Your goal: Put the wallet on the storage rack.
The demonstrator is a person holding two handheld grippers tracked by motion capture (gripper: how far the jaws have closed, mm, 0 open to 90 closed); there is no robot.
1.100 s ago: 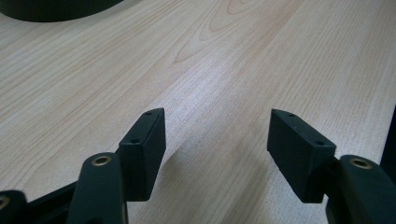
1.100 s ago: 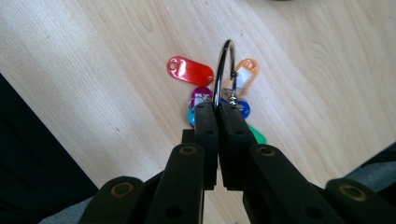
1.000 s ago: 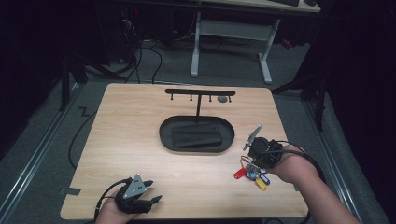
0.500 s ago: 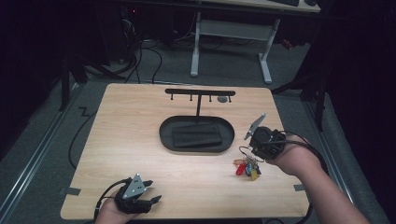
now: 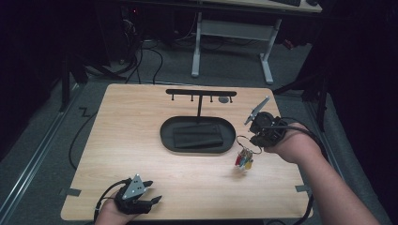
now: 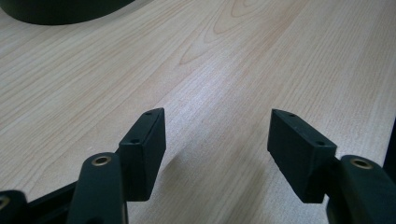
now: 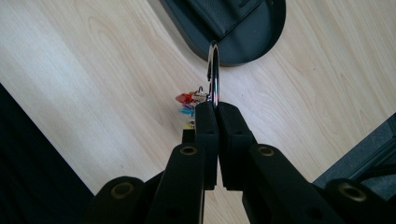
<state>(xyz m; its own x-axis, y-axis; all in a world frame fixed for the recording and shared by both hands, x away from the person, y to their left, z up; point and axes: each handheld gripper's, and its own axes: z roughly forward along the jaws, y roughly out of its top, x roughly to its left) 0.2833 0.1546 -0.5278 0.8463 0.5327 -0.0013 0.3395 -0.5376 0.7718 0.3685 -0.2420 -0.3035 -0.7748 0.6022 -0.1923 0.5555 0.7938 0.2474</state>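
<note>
- Keys on a silver metal ring with coloured plastic tags point(image 5: 244, 157) are now seen lifted clear of the light wooden table point(image 5: 141, 140), where a second ago they lay flat; the pick-up is judged done, and the black T-shaped hook stand point(image 5: 201, 93) is probably next.
- Right gripper point(image 7: 216, 106) is clenched on the ring (tags dangling below), beside the black oval tray point(image 5: 166, 136).
- Left gripper point(image 6: 217, 135) is held released, grasping nothing, resting at the near edge.
</note>
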